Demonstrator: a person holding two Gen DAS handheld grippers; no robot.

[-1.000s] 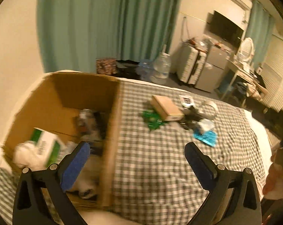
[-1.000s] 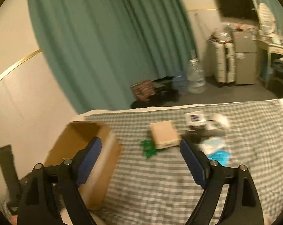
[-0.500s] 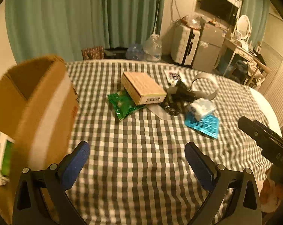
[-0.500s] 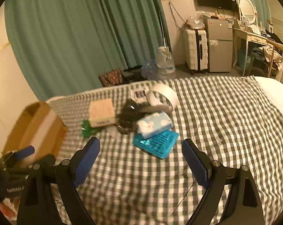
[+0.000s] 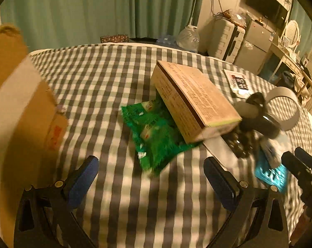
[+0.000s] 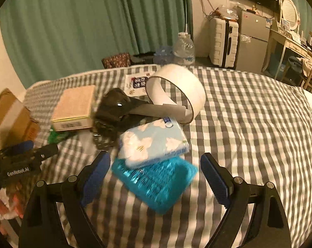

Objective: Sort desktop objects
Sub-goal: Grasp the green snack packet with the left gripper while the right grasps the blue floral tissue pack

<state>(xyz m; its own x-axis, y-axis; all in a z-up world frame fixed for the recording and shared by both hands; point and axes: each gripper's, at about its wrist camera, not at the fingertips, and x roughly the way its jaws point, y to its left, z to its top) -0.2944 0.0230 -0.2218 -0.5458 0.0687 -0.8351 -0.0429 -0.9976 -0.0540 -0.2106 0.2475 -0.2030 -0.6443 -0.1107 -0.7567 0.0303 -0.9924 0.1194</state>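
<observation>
Both tongs hang wide open and empty above the checked bedspread: the right gripper brackets the teal packet at twelve o'clock, long axis crosswise, while the left gripper faces the green snack bag.

Cardboard box cut off, blurred

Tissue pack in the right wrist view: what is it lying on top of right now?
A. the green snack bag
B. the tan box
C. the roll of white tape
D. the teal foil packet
D: the tissue pack overlaps the upper part of the teal foil packet, just ahead of the open right gripper.
</observation>
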